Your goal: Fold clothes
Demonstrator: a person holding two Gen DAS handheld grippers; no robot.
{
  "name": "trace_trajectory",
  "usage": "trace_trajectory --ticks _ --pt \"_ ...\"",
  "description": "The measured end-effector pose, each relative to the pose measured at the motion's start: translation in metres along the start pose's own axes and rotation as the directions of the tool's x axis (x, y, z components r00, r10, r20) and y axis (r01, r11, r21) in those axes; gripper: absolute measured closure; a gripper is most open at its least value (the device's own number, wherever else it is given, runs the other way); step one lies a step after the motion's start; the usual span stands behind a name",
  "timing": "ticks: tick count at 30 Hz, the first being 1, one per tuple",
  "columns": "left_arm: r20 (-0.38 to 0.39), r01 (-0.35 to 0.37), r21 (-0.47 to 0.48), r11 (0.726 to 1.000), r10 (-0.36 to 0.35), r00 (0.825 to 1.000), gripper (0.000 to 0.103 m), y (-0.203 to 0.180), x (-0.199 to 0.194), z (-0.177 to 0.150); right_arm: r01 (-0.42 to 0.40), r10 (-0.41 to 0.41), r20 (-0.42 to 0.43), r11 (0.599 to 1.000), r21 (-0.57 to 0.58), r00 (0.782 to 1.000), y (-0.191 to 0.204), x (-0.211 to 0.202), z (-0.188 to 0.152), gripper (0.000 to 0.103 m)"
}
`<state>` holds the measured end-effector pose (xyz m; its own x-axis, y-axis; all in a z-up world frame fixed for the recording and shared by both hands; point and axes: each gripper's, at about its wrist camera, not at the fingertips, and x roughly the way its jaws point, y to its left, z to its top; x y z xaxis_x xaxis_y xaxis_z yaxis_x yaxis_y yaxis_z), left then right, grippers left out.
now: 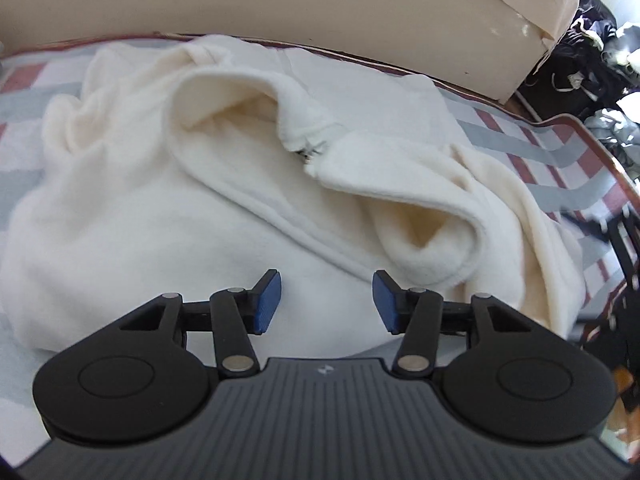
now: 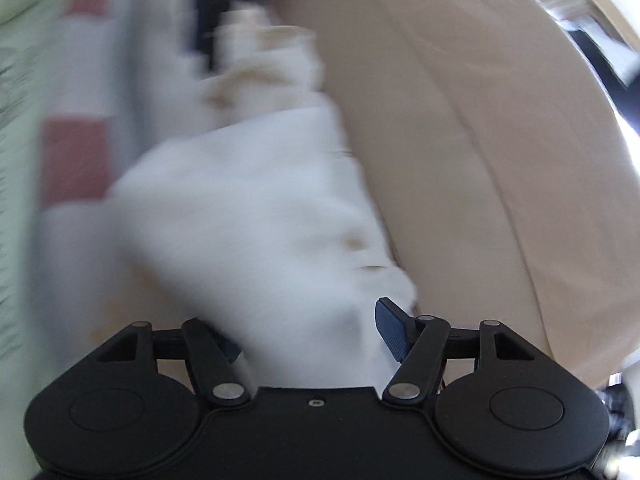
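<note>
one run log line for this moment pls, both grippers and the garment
left hand-held gripper: open, empty, over white fleece garment | right hand-held gripper: open, fleece between jaws | surface: plaid blanket

**Surroundings of the bed**

A bed cover (image 1: pixel 532 148) checked in grey, white and dull red is being seen spread out flat, edged by a dark red border. A beige padded headboard (image 1: pixel 360 20) is being shown standing right behind it. Dark, jumbled items (image 1: pixel 592 60) are being glimpsed piled beyond the headboard's corner, too blurred to be identified.
</note>
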<state>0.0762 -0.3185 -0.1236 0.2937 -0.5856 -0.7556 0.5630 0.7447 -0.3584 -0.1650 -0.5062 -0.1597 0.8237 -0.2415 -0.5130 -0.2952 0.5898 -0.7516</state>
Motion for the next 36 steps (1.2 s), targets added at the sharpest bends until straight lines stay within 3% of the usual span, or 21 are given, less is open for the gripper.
trace_trajectory --ticks 2,3,5,6,7,8,9,11,13,15,16,17,18,19,21,24,27,31,33,34,36 --pt "0.008 0.024 -0.009 1.000 -0.024 1.000 0.052 0.000 0.002 0.003 -0.032 0.032 0.004 0.989 0.146 0.999 -0.026 0.012 0.003 0.039" --pt "0.016 0.037 -0.013 0.999 -0.037 0.999 0.052 0.001 0.004 0.006 -0.084 0.086 0.005 0.968 0.235 0.996 -0.039 0.020 0.000 0.051" --pt "0.017 0.057 -0.031 0.998 -0.057 0.998 0.048 0.003 0.010 0.011 -0.190 0.198 0.022 0.893 0.408 0.980 -0.065 0.038 -0.005 0.064" --pt "0.013 0.066 -0.043 0.997 -0.065 0.998 0.047 0.004 0.013 0.013 -0.227 0.243 0.026 0.854 0.467 0.970 -0.072 0.048 -0.009 0.080" --pt "0.009 0.076 -0.054 0.996 -0.076 0.997 0.048 0.005 0.017 0.015 -0.252 0.273 0.038 0.815 0.521 0.961 -0.082 0.054 -0.012 0.084" --pt "0.010 0.092 -0.048 0.995 -0.091 0.996 0.052 0.003 0.021 0.019 -0.275 0.300 0.052 0.772 0.573 0.952 -0.092 0.059 -0.015 0.084" --pt "0.024 0.103 -0.013 0.995 -0.103 0.994 0.065 -0.002 0.023 0.029 -0.296 0.326 0.068 0.725 0.622 0.943 -0.101 0.065 -0.017 0.085" --pt "0.054 0.123 0.059 0.991 -0.126 0.991 0.078 -0.012 0.027 0.048 -0.292 0.309 0.112 0.631 0.718 0.944 -0.137 0.072 -0.024 0.086" --pt "0.120 0.122 0.123 0.985 -0.137 0.983 0.079 -0.024 0.030 0.077 -0.295 0.291 0.157 0.527 0.797 0.944 -0.174 0.079 -0.033 0.087" --pt "0.182 0.083 0.143 0.986 -0.108 0.977 0.078 -0.031 0.036 0.104 -0.309 0.367 0.145 0.443 0.841 0.919 -0.196 0.121 -0.046 0.085" --pt "0.208 0.057 0.149 0.987 -0.088 0.974 0.077 -0.034 0.041 0.117 -0.302 0.421 0.119 0.402 0.864 0.899 -0.203 0.142 -0.051 0.079" --pt "0.206 0.008 0.139 0.990 -0.037 0.978 0.076 -0.035 0.047 0.126 -0.271 0.520 0.061 0.338 0.901 0.852 -0.202 0.168 -0.060 0.069" --pt "0.177 -0.041 0.117 0.992 0.019 0.984 0.075 -0.033 0.055 0.133 -0.227 0.618 0.008 0.277 0.934 0.786 -0.199 0.195 -0.070 0.054" --pt "0.147 -0.082 0.096 0.992 0.068 0.987 0.075 -0.030 0.061 0.139 -0.173 0.709 -0.035 0.220 0.960 0.704 -0.197 0.222 -0.079 0.052" --pt "0.128 -0.074 0.039 0.997 0.068 0.989 0.073 -0.016 0.058 0.137 -0.104 0.745 0.007 0.084 0.991 0.667 -0.192 0.243 -0.102 0.052" --pt "0.174 -0.065 -0.005 0.998 0.065 0.983 0.055 0.007 0.041 0.124 -0.125 0.671 0.124 -0.047 0.991 0.731 -0.194 0.240 -0.121 0.052" --pt "0.161 -0.106 -0.008 0.994 0.106 0.981 0.054 0.027 0.035 0.117 -0.165 0.617 0.193 -0.104 0.981 0.763 -0.189 0.232 -0.137 0.051" --pt "0.143 -0.191 -0.009 0.982 0.190 0.971 0.054 0.055 0.030 0.122 -0.146 0.522 0.184 -0.115 0.983 0.833 -0.193 0.215 -0.148 0.051" --pt "0.144 -0.192 0.000 0.981 0.190 0.971 0.054 0.063 0.028 0.128 -0.135 0.412 0.163 -0.098 0.986 0.896 -0.205 0.203 -0.145 0.051" --pt "0.142 -0.187 0.012 0.982 0.184 0.973 0.054 0.065 0.029 0.132 -0.145 0.363 0.172 -0.099 0.984 0.916 -0.212 0.200 -0.144 0.051" --pt "0.133 -0.161 0.057 0.985 0.152 0.979 0.047 0.063 0.039 0.144 -0.145 0.328 0.158 -0.065 0.987 0.931 -0.226 0.202 -0.135 0.051"
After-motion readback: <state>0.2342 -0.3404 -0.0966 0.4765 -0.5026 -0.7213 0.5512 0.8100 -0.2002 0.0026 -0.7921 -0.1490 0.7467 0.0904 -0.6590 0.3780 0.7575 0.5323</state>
